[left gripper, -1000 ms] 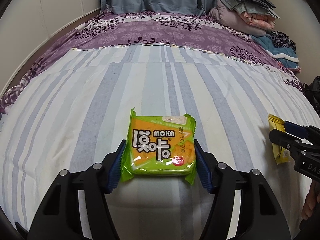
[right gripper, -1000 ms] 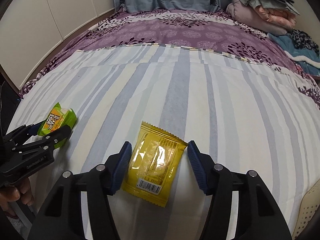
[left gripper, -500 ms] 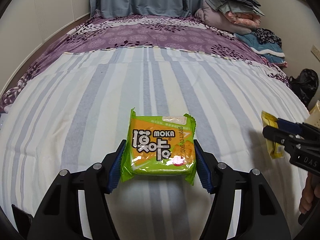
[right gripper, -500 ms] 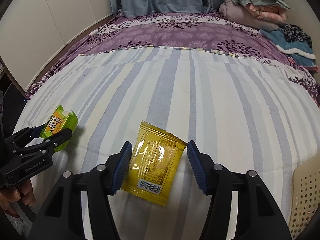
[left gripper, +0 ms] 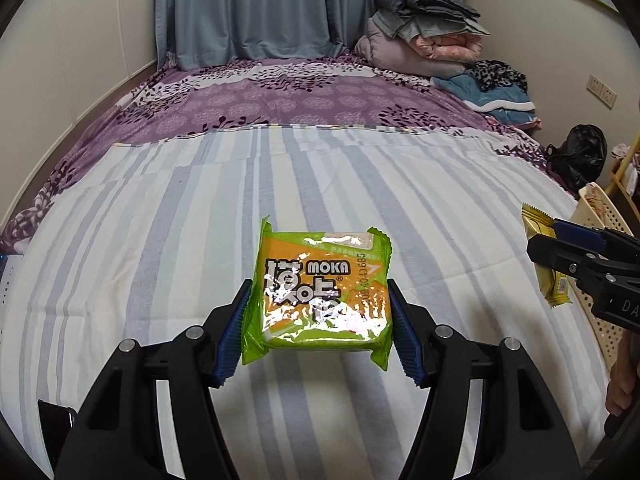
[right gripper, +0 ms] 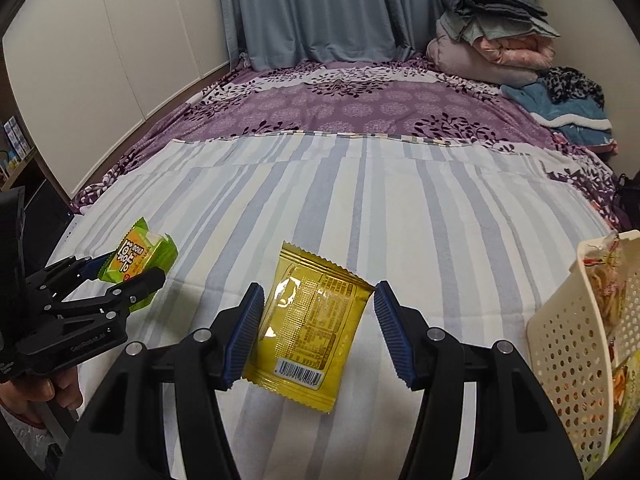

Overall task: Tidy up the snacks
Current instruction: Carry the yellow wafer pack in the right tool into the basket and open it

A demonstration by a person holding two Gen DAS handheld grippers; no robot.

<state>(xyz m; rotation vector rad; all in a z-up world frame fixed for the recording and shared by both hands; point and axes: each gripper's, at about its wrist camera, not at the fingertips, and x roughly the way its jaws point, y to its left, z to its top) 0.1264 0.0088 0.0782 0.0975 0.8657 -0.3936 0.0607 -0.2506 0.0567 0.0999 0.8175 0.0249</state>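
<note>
Two hand-held grippers hover above a bed covered by a striped sheet [left gripper: 160, 240], each carrying a snack. The left gripper [left gripper: 318, 324] is clamped on a green Moka biscuit pack [left gripper: 320, 296], blue pads pressing its two side edges. The pack looks boxy and fairly stiff but light; its glossy film may slip, and the biscuits could crack under a harder squeeze. The right gripper [right gripper: 320, 332] holds a yellow foil sachet [right gripper: 306, 328] by its side edges; it looks flat, soft and crinkly, so it hangs tilted. At three o'clock in the right view stands a cream perforated basket [right gripper: 560, 340], cut off by the frame, its contents hard to make out. Only fingertips of the person show.
</note>
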